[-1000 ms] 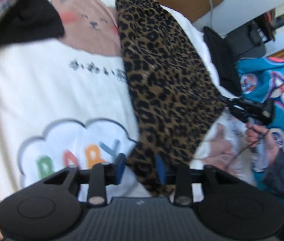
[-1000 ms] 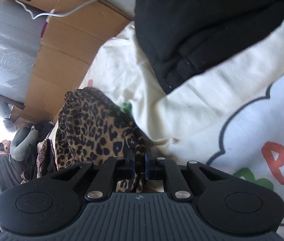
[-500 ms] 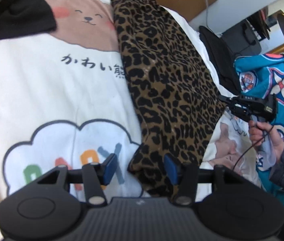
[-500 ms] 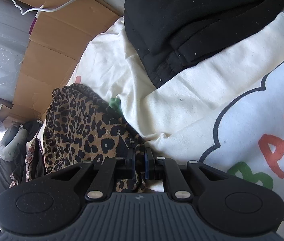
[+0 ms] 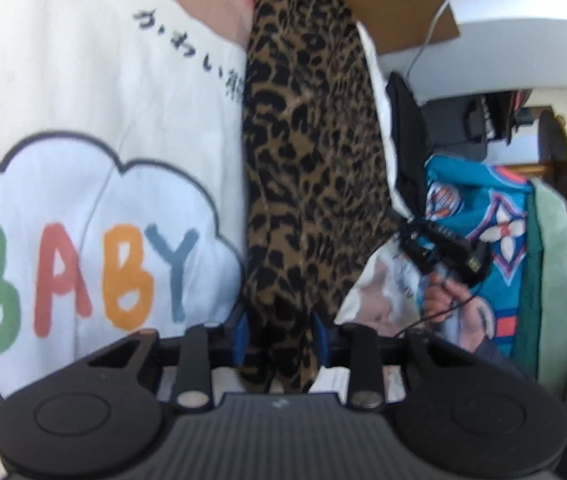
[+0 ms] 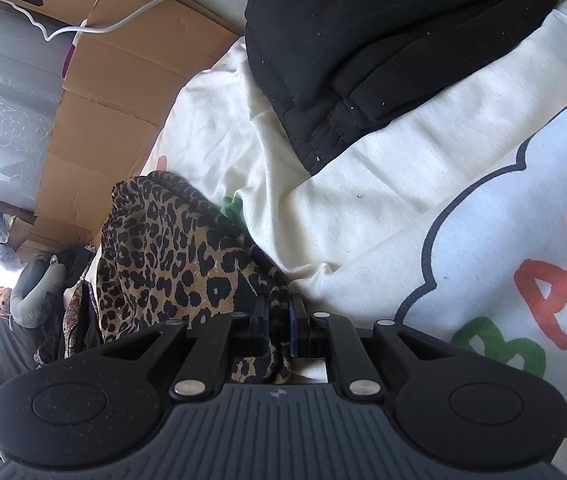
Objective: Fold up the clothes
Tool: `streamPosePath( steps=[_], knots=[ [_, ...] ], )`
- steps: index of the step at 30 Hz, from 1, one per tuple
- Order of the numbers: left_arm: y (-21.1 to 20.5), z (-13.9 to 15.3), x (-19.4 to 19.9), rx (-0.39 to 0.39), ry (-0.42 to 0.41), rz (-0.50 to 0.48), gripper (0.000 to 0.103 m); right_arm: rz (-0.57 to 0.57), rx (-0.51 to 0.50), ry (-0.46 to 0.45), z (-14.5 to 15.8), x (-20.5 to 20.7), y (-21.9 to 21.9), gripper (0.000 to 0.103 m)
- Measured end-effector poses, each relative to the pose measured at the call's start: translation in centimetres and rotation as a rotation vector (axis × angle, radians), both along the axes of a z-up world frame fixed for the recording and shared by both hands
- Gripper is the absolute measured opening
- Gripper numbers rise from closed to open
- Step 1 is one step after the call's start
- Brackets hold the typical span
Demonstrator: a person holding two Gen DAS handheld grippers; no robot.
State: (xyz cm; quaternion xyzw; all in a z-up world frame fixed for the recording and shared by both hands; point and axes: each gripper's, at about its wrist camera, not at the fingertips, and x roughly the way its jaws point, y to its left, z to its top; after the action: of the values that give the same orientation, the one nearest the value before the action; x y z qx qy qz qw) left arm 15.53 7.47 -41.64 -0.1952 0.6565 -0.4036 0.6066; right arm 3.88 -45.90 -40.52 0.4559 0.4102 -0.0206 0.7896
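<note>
A leopard-print garment (image 5: 307,152) lies in a long strip on a cream blanket with a BABY cloud print (image 5: 83,100). My left gripper (image 5: 279,340) straddles the garment's near end. Its jaws are closing and the bunched fabric fills the gap between the blue pads. In the right wrist view my right gripper (image 6: 279,328) is shut on another edge of the same leopard-print garment (image 6: 171,248), with fabric pinched between its pads. That gripper also shows in the left wrist view as a black tool (image 5: 439,248) held by a hand (image 5: 455,296) at the garment's right edge.
Black clothing (image 6: 383,40) is piled on the cream blanket (image 6: 403,168). Flattened cardboard (image 6: 103,100) and a white cable (image 6: 123,20) lie beyond the blanket. A teal patterned cloth (image 5: 483,208) and a pale green item (image 5: 551,260) sit to the right.
My left gripper has sunk onto the garment's near end and its jaws have narrowed around the fabric. The right gripper has kept its grip and stayed in place.
</note>
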Motion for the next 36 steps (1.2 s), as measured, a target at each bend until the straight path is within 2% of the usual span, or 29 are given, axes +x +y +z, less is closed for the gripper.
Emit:
streamPosePath(
  steps=[2,4,9,10,12,14,18,23,27,30,36],
  knots=[
    [-0.6,-0.3,-0.4,0.022,-0.008,-0.021,0.041,-0.005,0.004,0.003,-0.1,0.0,0.0,0.008],
    [-1.1,-0.3,-0.7,0.012,0.002,-0.022,0.045,-0.012,0.01,0.005,-0.3,0.0,-0.1,0.01],
    [-2.0,-0.1,-1.1,0.003,-0.004,-0.037,0.046,-0.033,0.02,0.005,-0.6,0.1,-0.1,0.011],
    [-1.8,-0.1,-1.1,-0.002,0.002,-0.028,0.043,-0.035,0.021,0.004,-0.7,0.1,-0.1,0.011],
    [-1.4,-0.3,-1.1,-0.009,0.015,-0.011,0.022,-0.033,0.018,0.003,-0.8,0.1,-0.1,0.01],
    [-1.1,-0.4,-1.2,-0.008,0.024,-0.006,0.008,-0.027,0.014,0.004,-0.7,0.1,0.0,0.008],
    [-0.3,-0.3,-1.2,-0.034,0.053,0.021,0.005,-0.008,-0.008,-0.007,0.3,0.0,0.3,0.006],
    [1.2,1.4,0.1,-0.079,0.045,0.047,0.004,-0.024,0.029,-0.026,1.6,-1.5,0.9,0.006],
    [2.6,3.3,1.7,-0.08,-0.013,0.053,0.004,-0.021,0.06,-0.009,1.9,-2.9,2.2,0.005],
    [3.8,4.2,2.7,-0.078,-0.03,0.079,0.004,-0.027,0.097,-0.005,2.0,-4.1,3.1,0.005],
    [5.0,5.1,3.3,-0.05,-0.045,0.058,0.004,-0.023,0.157,0.018,2.2,-6.0,5.0,0.005]
  ],
)
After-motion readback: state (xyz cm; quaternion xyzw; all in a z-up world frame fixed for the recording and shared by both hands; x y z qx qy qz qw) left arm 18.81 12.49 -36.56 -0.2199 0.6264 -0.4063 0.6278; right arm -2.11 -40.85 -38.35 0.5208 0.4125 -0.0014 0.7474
